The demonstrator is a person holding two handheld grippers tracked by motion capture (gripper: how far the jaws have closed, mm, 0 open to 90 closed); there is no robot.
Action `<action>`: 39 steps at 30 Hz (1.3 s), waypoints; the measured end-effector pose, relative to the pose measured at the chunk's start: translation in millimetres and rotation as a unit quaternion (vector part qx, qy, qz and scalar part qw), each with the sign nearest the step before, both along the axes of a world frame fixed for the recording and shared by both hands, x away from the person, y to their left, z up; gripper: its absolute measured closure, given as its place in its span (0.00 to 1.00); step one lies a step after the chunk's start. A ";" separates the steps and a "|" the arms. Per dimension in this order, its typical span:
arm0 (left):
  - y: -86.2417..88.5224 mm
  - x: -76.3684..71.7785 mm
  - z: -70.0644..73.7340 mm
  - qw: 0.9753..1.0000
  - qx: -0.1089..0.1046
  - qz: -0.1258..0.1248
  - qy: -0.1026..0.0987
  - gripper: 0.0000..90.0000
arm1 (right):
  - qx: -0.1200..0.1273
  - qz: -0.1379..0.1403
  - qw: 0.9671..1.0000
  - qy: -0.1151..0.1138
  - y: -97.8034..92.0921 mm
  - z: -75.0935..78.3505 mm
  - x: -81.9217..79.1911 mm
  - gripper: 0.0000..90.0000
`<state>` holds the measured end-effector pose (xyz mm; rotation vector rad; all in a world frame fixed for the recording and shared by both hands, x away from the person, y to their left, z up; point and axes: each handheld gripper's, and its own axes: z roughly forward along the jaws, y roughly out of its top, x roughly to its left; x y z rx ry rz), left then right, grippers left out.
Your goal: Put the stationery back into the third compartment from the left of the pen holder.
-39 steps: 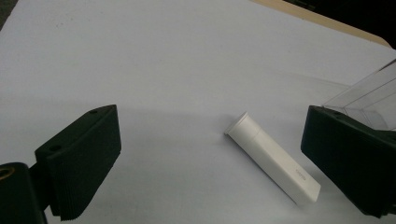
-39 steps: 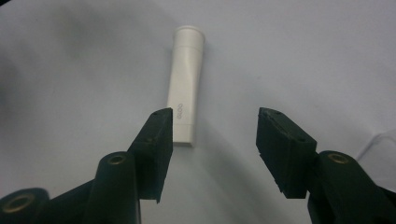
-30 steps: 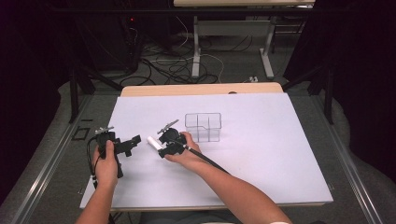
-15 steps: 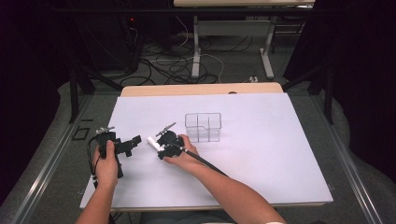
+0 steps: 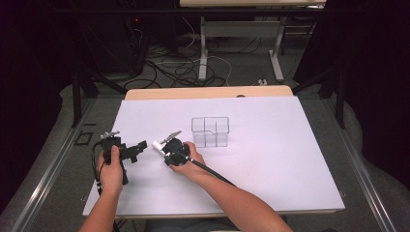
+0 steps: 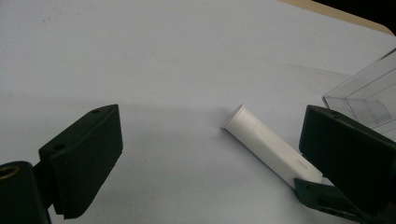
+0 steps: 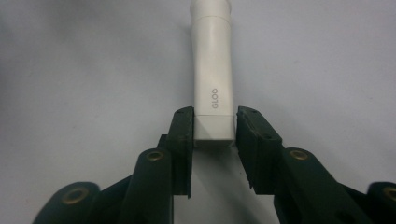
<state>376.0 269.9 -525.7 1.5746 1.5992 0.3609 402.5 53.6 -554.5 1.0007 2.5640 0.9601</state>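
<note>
Right gripper (image 7: 214,135) is pinching the flat end of the white tube (image 7: 213,79), fingers (image 7: 183,135) pressed on both sides. Tube is pointing left over the bench (image 5: 290,159), near its front-left part. Left gripper (image 5: 140,147) is sitting just beside, fingers (image 6: 86,158) spread wide, facing the tube cap. Farther back, clear divided box (image 5: 210,131) is standing apart, with open sheet running beyond it to the far edge.
</note>
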 end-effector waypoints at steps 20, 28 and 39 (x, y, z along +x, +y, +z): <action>0.0 0.1 -0.2 1.000 -0.003 -0.001 0.001 0.07 | 0.010 0.000 1.000 -0.011 -2.3 -2.4 -1.2 0.79; 0.5 0.0 0.5 1.000 -0.001 -0.003 -0.001 0.07 | 0.018 -0.002 1.000 -0.014 -3.3 -3.6 -2.6 0.79; -0.3 0.0 1.4 1.000 -0.011 -0.006 0.005 0.07 | 0.030 -0.002 0.999 -0.032 -8.9 -0.8 -2.5 0.79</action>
